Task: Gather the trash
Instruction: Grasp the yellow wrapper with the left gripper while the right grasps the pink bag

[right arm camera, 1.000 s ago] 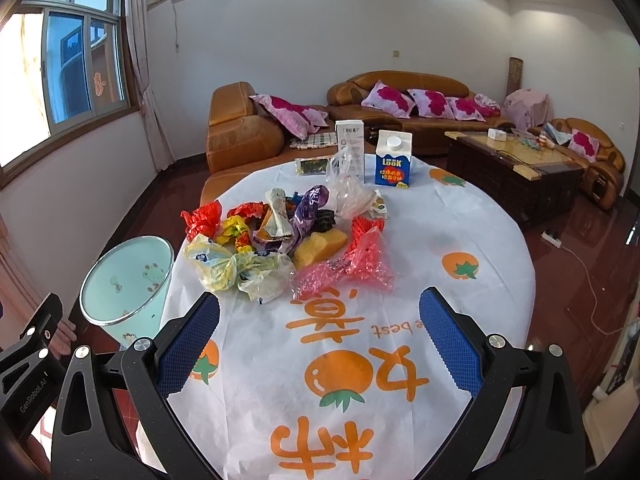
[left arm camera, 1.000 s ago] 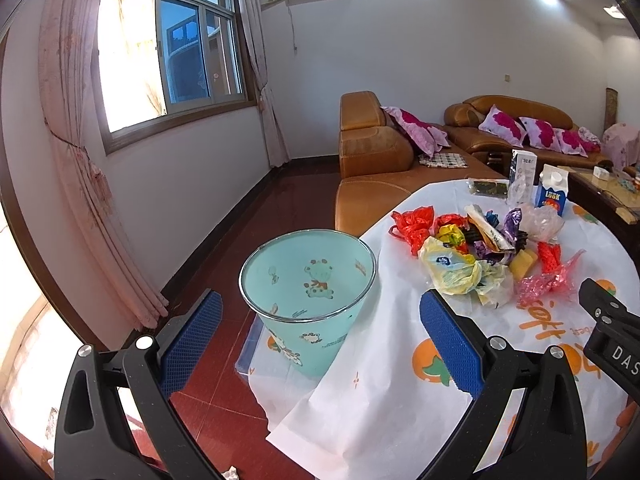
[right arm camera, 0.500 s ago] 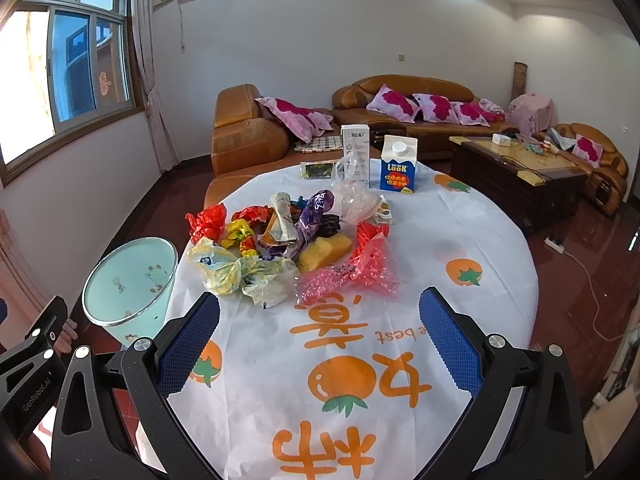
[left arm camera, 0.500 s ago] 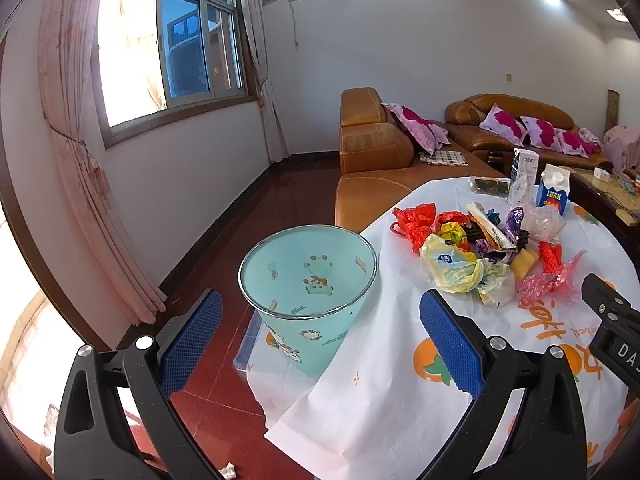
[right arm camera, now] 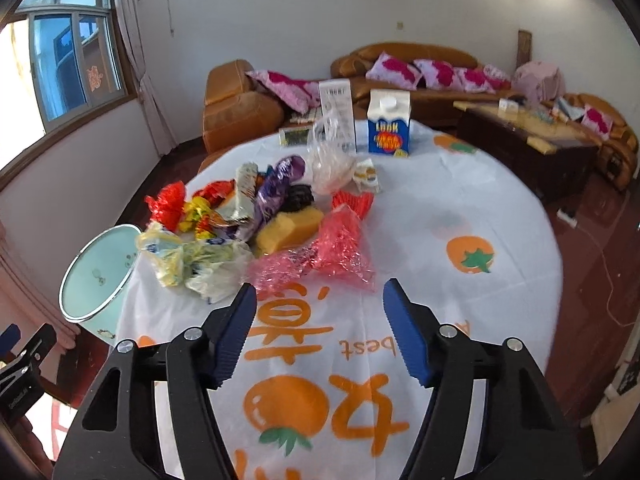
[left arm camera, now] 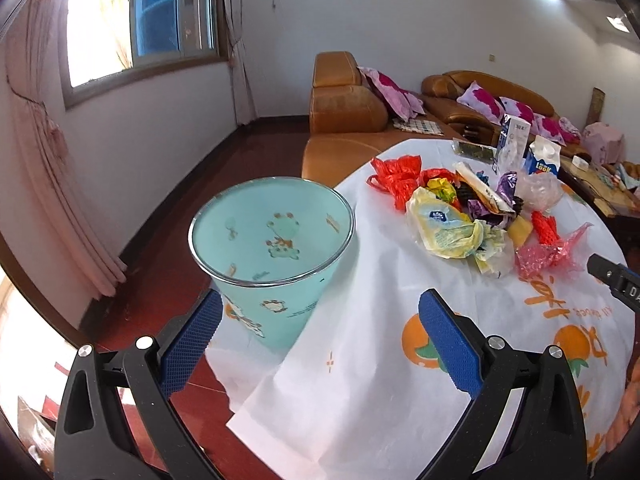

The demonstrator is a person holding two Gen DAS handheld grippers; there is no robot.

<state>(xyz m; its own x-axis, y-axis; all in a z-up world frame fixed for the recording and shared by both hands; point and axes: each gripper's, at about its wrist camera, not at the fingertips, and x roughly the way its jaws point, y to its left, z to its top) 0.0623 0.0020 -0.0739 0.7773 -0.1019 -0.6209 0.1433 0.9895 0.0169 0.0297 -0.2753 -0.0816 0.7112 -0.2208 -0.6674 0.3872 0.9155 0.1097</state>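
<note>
A heap of wrappers and plastic bags lies on the round table with the white orange-print cloth. A pink crinkled wrapper is its nearest piece, just beyond my open, empty right gripper. A mint-green waste bin stands at the table's left edge, just ahead of my open, empty left gripper. The heap also shows in the left wrist view, and the bin in the right wrist view.
A blue-and-white milk carton and a tall white box stand at the table's far side. Orange sofas with pink cushions and a dark coffee table lie behind. Red floor surrounds the table.
My right gripper has moved forward toward the pink wrapper and its jaws have narrowed somewhat. My left gripper has come closer to the bin.
</note>
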